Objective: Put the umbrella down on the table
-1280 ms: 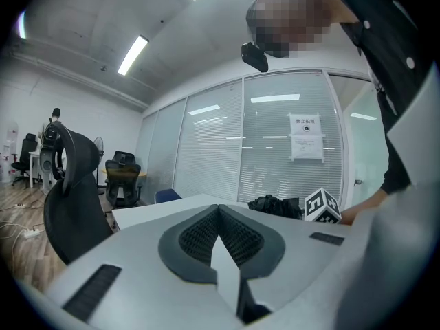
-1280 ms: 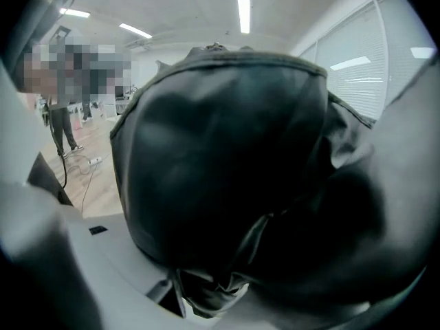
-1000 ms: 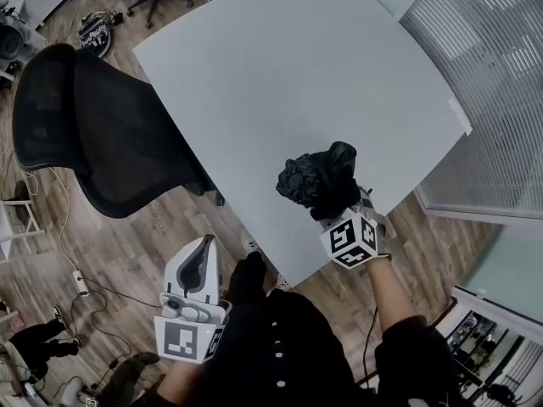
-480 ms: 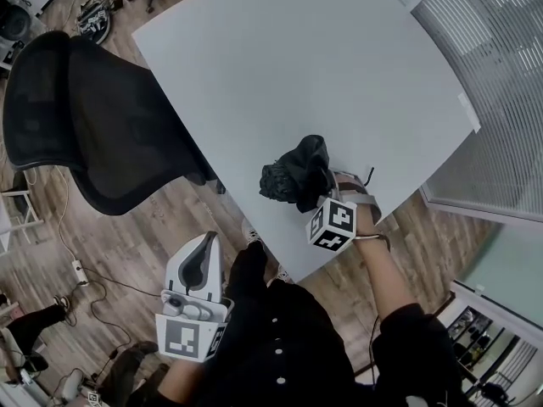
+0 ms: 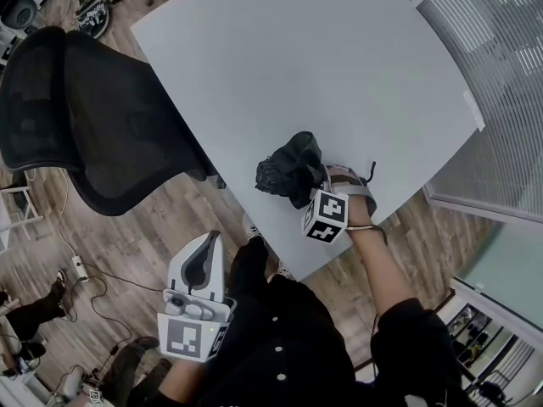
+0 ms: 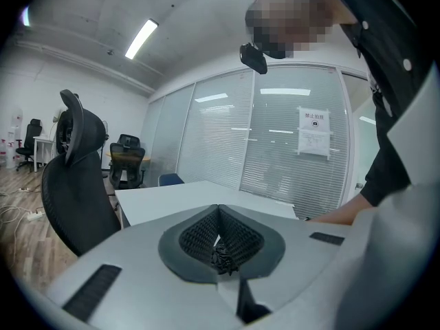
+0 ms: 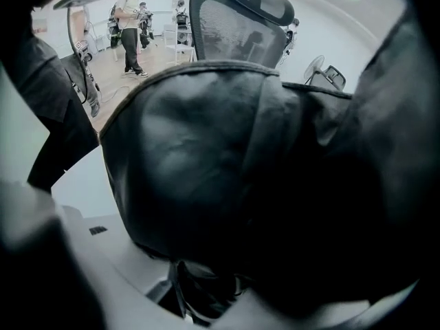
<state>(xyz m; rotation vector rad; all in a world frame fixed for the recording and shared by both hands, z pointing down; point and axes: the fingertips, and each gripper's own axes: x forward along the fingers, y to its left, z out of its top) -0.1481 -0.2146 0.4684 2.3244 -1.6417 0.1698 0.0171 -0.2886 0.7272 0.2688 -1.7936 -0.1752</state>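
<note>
Where the head view looks down, the umbrella [image 5: 287,168] sits bundled at the surface's [image 5: 297,58] front edge, with the right gripper [image 5: 316,192] against it. The left gripper [image 5: 202,257] hangs off the surface, past that edge. In the left gripper view, the fingers [image 6: 196,236] are pressed together with nothing between them. In the right gripper view, the fingers are clenched on the umbrella's black fabric, which bulges above them.

Chair [image 5: 85,117] blocks table [image 5: 339,66] L edge.
</note>
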